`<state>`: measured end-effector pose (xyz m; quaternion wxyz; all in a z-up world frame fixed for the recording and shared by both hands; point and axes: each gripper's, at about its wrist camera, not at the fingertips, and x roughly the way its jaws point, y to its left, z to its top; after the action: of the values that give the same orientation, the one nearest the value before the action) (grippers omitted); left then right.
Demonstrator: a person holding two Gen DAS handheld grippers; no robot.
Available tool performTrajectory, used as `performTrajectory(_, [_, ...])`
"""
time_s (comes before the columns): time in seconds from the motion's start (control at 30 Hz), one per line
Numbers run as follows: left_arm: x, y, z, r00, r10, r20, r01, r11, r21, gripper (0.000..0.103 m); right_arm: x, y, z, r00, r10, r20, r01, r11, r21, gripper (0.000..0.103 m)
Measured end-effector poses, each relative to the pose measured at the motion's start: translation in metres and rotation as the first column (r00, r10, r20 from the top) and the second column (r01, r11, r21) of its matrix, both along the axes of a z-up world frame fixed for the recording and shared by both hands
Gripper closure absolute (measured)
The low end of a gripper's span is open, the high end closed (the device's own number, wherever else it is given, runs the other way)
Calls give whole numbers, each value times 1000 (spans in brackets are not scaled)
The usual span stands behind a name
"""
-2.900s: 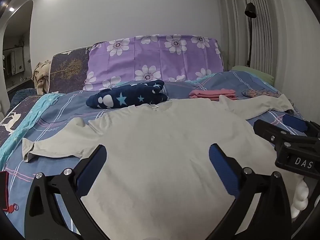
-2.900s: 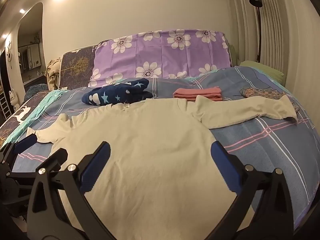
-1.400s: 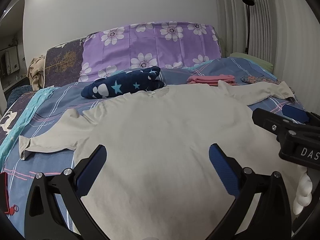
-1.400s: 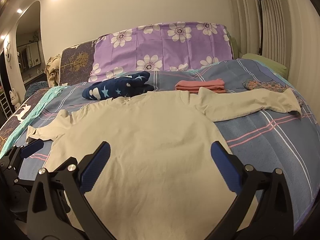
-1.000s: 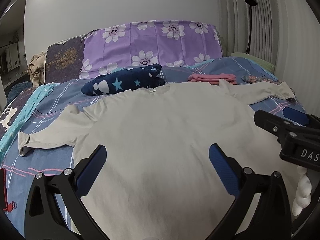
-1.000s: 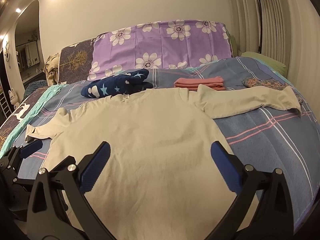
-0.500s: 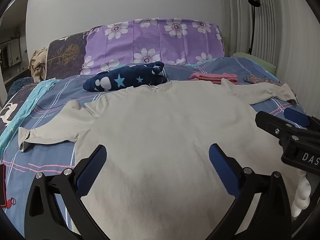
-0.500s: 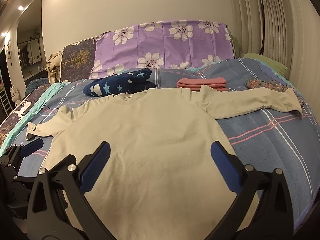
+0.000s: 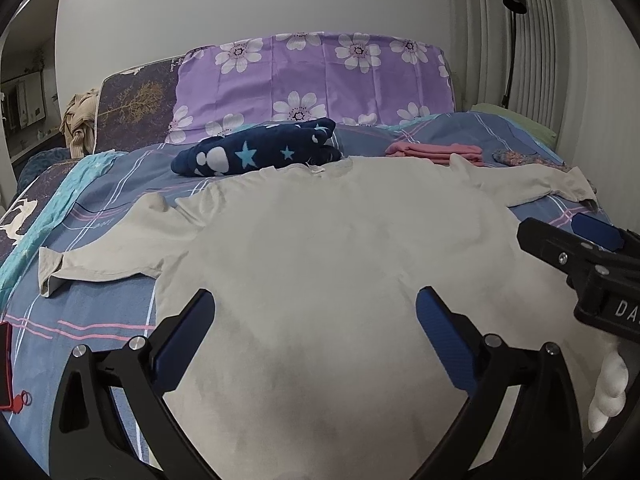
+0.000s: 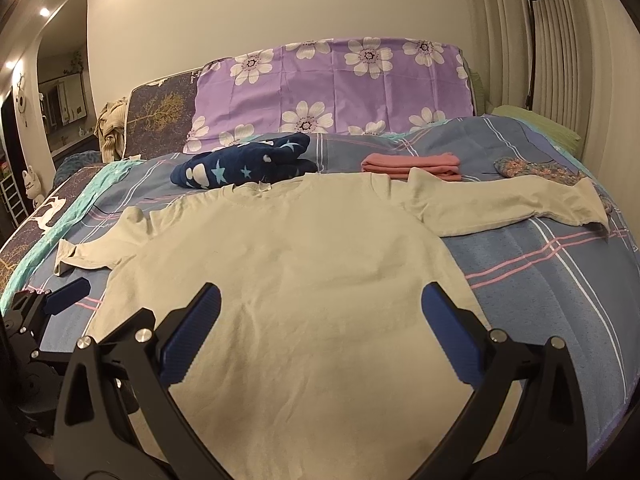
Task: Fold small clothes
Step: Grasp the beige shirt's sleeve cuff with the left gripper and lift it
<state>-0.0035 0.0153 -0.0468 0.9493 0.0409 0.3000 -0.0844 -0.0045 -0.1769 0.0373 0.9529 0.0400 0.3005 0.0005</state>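
Observation:
A beige long-sleeved shirt (image 9: 328, 248) lies flat on the blue plaid bed cover (image 9: 100, 316), collar toward the pillows, both sleeves spread out. It also shows in the right wrist view (image 10: 304, 264). My left gripper (image 9: 314, 320) is open and empty above the shirt's lower part. My right gripper (image 10: 320, 320) is open and empty above the shirt's lower part, slightly right of the left one. The right gripper shows at the right edge of the left wrist view (image 9: 584, 248); the left one shows at the left edge of the right wrist view (image 10: 48, 308).
A folded navy star-print garment (image 9: 256, 154) and a folded pink garment (image 9: 434, 152) lie beyond the collar. A patterned cloth (image 10: 536, 170) lies at the far right. Purple floral pillows (image 9: 316, 84) stand at the headboard. A red object (image 9: 6, 364) lies at the left edge.
Both grippers have shifted slightly over the shirt, staying open. The shirt has not visibly moved.

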Motion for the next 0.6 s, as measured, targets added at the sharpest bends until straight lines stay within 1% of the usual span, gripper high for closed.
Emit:
performTrajectory(0.03, [0, 2, 0, 1000, -5, -7, 5, 1000, -7, 7, 0, 1, 1, 1000, -2, 3, 2, 1000, -4, 2])
performTrajectory(0.1, [2, 6, -1, 1000, -8, -23, 8, 1000, -17, 15, 2, 3, 3, 1000, -3, 9, 3, 1000, -12, 2])
performTrajectory(0.23, [8, 20, -6, 999, 3, -54, -5, 999, -33, 25, 6, 10, 3, 1000, 9, 15, -9, 1000, -26, 2])
performTrajectory(0.3, [11, 30, -9, 997, 13, -73, -17, 999, -45, 33, 9, 14, 2, 1000, 19, 12, -18, 1000, -23, 2])
performTrajectory(0.33, [14, 35, -10, 996, 19, -85, -24, 998, -55, 35, 11, 15, 2, 1000, 22, 8, -22, 999, -24, 2])
performTrajectory(0.37, [17, 41, -10, 995, 24, -96, -30, 998, -64, 40, 14, 17, 2, 1000, 27, 1, -27, 999, -25, 2])
performTrajectory(0.4, [20, 48, -11, 994, 31, -106, -39, 997, -73, 49, 16, 18, 2, 1000, 30, -5, -31, 999, -28, 2])
performTrajectory(0.5, [32, 78, -11, 988, 70, -137, -85, 991, -103, 63, 21, 21, 3, 999, 35, -6, -35, 998, -44, 2])
performTrajectory(0.57, [38, 100, -11, 983, 110, -146, -126, 986, -106, 68, 27, 22, 4, 999, 34, -7, -34, 997, -67, 3])
performTrajectory(0.6, [42, 113, -11, 980, 135, -145, -150, 984, -101, 68, 30, 22, 4, 999, 34, -10, -34, 997, -74, 5])
